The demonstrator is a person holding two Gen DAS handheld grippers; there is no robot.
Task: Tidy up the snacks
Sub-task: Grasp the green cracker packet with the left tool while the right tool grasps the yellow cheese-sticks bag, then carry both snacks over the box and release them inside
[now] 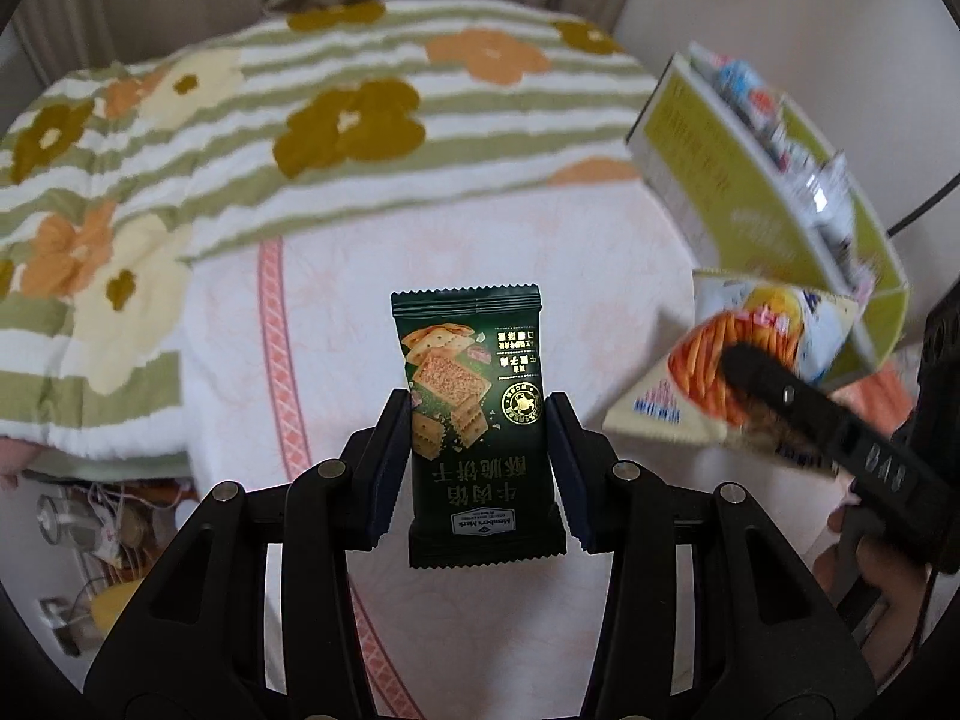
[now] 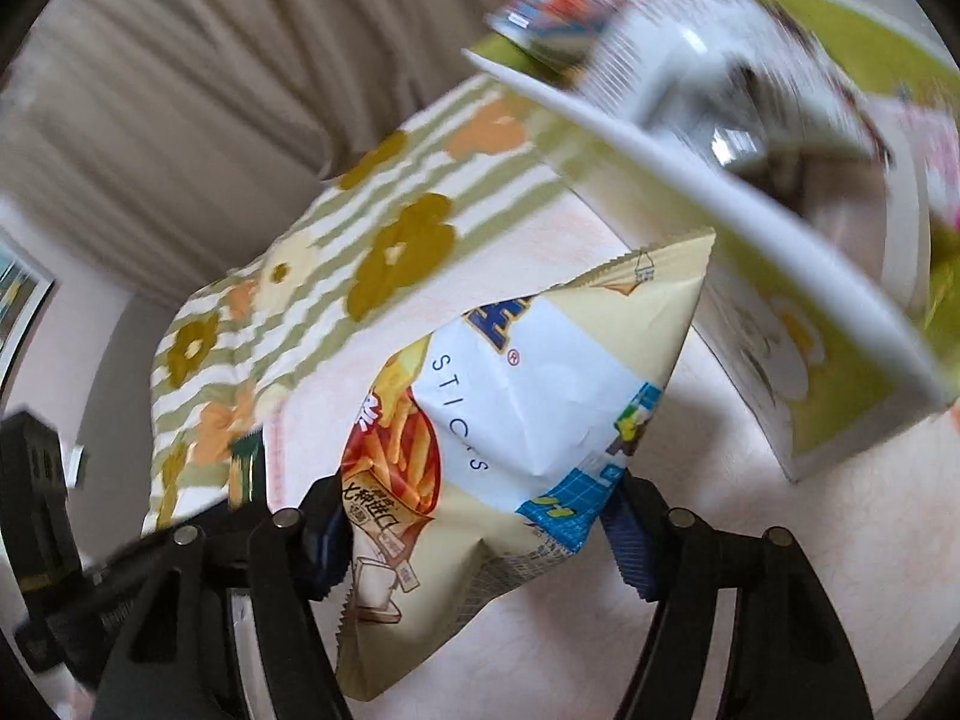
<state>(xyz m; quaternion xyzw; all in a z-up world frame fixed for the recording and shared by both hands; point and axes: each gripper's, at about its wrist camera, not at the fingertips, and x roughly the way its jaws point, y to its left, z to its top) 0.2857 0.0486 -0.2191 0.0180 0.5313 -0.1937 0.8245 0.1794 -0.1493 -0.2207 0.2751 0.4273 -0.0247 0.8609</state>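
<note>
The left gripper (image 1: pixel 477 456) is matte black plastic, with silver round rivets on its linkage arms and dark blue ribbed pads (image 1: pixel 569 480) lining its fingers. The right gripper (image 2: pixel 480 516) is built the same. At the right edge of the left view, bare fingers (image 1: pixel 864 564) show, skin light brown.

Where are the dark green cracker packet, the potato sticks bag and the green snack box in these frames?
Dark green cracker packet (image 1: pixel 477 414): left wrist view, middle of its printed front.
Potato sticks bag (image 2: pixel 540 396): right wrist view, white panel of its front.
Green snack box (image 1: pixel 678 132): left wrist view, its outer side wall.
</note>
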